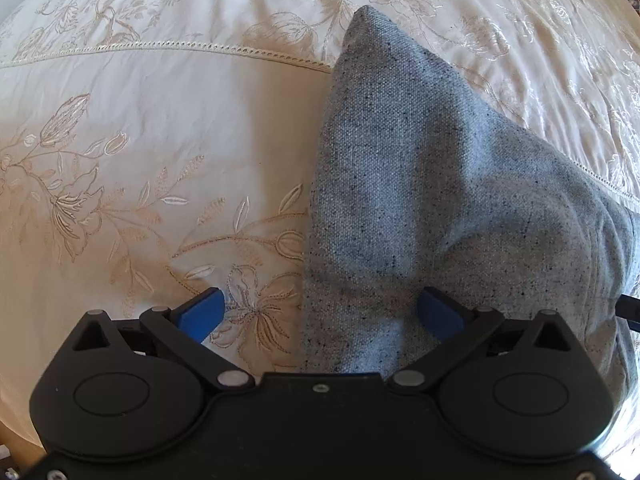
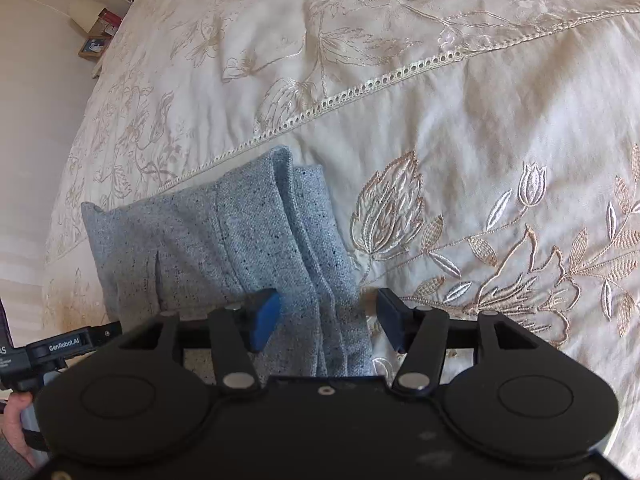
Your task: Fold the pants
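Folded pants (image 1: 420, 184) are the only obstacle; embroidered bedspread (image 1: 140, 140) lies open around them.

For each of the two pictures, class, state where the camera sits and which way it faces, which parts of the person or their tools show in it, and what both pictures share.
Left wrist view: sits on the left hand-held gripper, facing steeply down at the grey pants on the embroidered bedspread; jaws open.
Right wrist view: sits on the right hand-held gripper, facing down over the pants' folded edges; jaws open. The left tool and the person's hand show at lower left.
Shared: the pants and the bedspread's lace seam.
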A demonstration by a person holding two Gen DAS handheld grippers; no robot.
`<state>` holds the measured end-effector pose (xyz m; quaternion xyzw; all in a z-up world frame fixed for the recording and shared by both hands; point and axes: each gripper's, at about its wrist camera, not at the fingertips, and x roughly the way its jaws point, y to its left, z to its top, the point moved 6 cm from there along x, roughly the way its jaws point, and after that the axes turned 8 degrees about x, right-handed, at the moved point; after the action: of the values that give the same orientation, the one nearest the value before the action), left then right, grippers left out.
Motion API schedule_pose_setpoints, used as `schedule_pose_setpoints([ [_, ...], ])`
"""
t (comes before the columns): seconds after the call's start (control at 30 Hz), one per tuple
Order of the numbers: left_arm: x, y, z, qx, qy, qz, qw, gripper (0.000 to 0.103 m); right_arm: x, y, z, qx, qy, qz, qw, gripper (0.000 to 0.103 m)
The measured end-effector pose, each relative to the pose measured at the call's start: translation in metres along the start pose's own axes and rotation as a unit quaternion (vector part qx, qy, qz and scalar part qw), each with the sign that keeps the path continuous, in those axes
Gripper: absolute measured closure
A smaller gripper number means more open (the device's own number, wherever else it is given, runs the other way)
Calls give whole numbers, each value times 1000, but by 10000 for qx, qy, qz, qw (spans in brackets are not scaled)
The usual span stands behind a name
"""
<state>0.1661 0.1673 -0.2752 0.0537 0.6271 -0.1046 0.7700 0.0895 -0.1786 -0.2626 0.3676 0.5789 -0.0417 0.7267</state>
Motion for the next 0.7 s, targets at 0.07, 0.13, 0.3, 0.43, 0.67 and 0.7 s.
schedule_pose_setpoints([
  [0.07,3,2,0,-62,-1,-68,10000,0,-2,-1,0,-30,68,91,9999,43],
  [0.13,5,4,-1,-109,-10,-145,9998,0,-2,-1,0,-69,96,146,9998,43],
  [0.3,0,14,-9,-192,18,-328,9993,0,-11,-3,-7,-505,173,333,9980,45],
  [0.43,-2,14,-13,-326,69,-343,9989,0,-20,-6,-11,-745,-56,236,9969,45],
  [0.67,-9,9,-11,-342,-94,-942,9949,57,-7,12,-10,-506,56,585,9970,71],
  [0.7,-16,6,-12,-403,-95,-1097,9931,63,-11,20,-12,-726,-11,483,9962,77],
])
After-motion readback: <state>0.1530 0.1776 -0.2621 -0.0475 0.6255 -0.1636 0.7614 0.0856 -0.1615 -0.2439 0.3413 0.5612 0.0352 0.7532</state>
